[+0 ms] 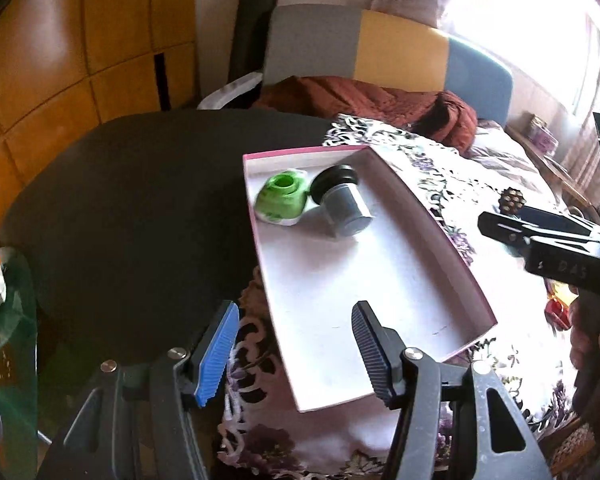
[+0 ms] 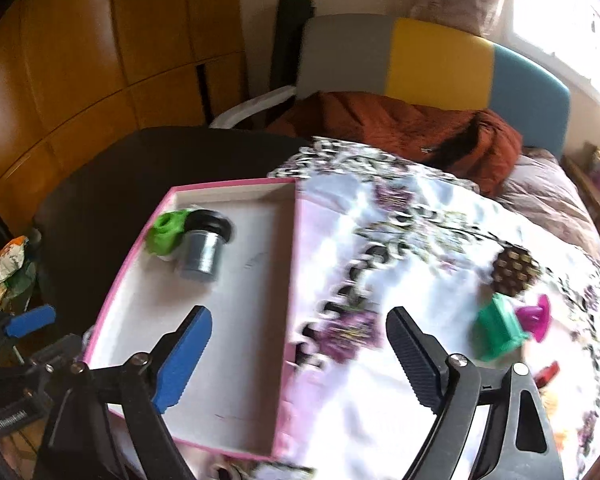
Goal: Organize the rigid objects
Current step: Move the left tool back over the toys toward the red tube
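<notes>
A shallow white box with a pink rim (image 1: pixel 360 280) (image 2: pixel 240 320) lies on the floral cloth. At its far end a green toy (image 1: pixel 282 198) (image 2: pixel 166 232) and a grey jar with a black lid (image 1: pixel 344 204) (image 2: pixel 204 248) lie side by side. My left gripper (image 1: pixel 296 354) is open, and the box's near left wall passes between its fingers untouched. My right gripper (image 2: pixel 300 360) (image 1: pixel 512 226) stands wide open above the box's right wall, holding nothing. On the cloth to its right are a brown cone-like piece (image 2: pixel 514 272) (image 1: pixel 512 200) and a green and magenta toy (image 2: pixel 500 332).
The floral cloth (image 2: pixel 400 240) covers part of a dark round table (image 1: pixel 120 200). Behind stand a grey, yellow and blue chair (image 2: pixel 432 60) with a rust-coloured garment (image 2: pixel 400 124), and wooden cupboards at left. A small red item (image 2: pixel 548 374) lies at the right edge. A hand (image 1: pixel 588 332) holds the right gripper.
</notes>
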The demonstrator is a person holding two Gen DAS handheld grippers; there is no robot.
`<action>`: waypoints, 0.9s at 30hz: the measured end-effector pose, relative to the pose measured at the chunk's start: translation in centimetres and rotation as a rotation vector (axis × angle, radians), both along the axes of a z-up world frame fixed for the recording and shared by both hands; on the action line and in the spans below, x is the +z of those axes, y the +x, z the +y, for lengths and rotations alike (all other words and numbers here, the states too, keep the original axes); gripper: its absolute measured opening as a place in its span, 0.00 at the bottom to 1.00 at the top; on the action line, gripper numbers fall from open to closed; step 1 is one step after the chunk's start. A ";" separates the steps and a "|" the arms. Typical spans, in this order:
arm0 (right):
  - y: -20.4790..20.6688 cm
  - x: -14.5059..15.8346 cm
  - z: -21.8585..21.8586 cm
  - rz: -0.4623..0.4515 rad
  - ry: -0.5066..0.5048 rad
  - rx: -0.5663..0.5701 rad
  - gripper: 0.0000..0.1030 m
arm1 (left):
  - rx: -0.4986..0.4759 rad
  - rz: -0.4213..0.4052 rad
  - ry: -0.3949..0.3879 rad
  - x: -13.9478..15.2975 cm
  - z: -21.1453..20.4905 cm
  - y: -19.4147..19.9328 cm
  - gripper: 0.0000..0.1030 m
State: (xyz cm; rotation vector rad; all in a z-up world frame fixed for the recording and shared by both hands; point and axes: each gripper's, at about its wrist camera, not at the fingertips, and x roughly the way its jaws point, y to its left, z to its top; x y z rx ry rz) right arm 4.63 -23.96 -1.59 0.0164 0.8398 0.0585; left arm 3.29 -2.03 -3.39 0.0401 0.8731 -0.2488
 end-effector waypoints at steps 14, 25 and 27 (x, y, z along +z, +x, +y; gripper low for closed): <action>-4.5 2.4 -14.1 -0.018 -0.021 -0.294 0.94 | -0.146 -0.020 -0.003 1.1 -4.5 -0.5 0.58; -10.6 0.6 -26.7 -0.060 0.149 -0.717 1.00 | -0.359 -0.007 -0.010 1.5 -11.4 -1.2 0.58; -11.3 -0.1 -28.4 -0.049 0.227 -0.788 1.00 | -0.406 0.002 -0.006 1.3 -12.9 -1.5 0.58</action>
